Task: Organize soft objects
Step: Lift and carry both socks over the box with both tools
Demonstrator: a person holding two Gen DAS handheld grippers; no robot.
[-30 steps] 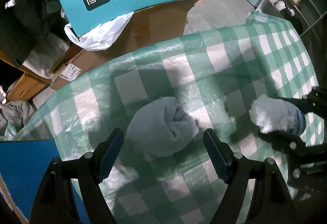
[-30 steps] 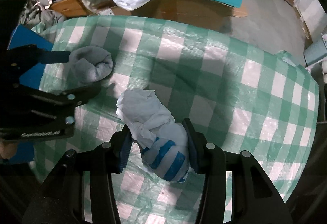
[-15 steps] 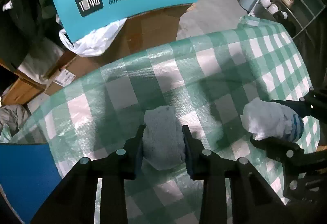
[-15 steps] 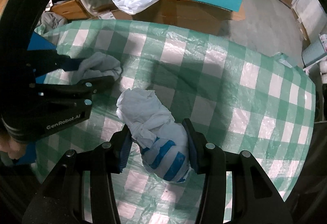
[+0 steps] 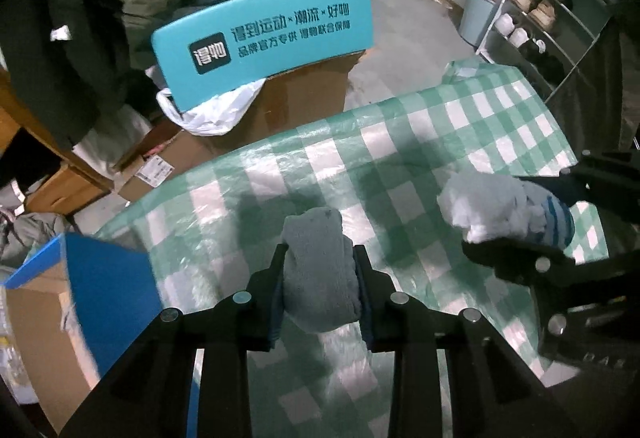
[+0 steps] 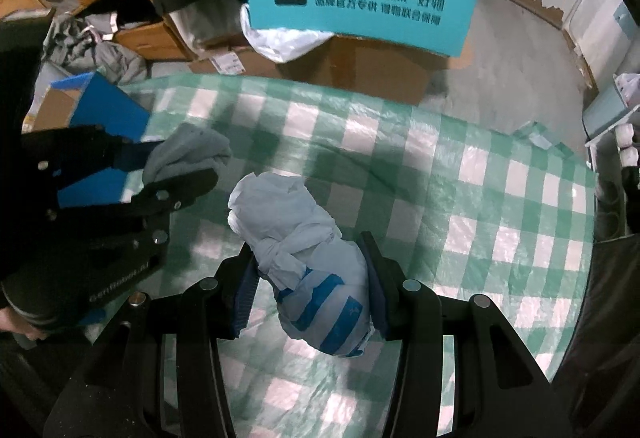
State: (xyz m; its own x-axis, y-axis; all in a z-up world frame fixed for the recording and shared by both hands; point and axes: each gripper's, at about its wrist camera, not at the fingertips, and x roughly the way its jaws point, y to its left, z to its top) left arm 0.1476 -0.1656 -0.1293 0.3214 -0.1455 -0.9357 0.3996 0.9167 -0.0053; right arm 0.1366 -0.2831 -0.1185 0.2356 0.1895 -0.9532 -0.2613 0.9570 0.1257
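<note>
With the left hand-held gripper (image 5: 320, 288) closing on the grey sock roll (image 5: 320, 270) and the right hand-held gripper (image 6: 310, 288) clamping the striped sock bundle (image 6: 316, 270), either soft roll might squirm loose above the tabletop (image 5: 440, 142).

Both grippers are matte black with silver screw heads, blue pads lining their fingers (image 5: 362, 290), and faint embossed lettering.

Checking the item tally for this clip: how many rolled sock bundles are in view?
2. The grey bundle is between the left gripper's closing jaws; the white, blue-striped bundle is clamped in the right gripper. Others may be out of view.
</note>
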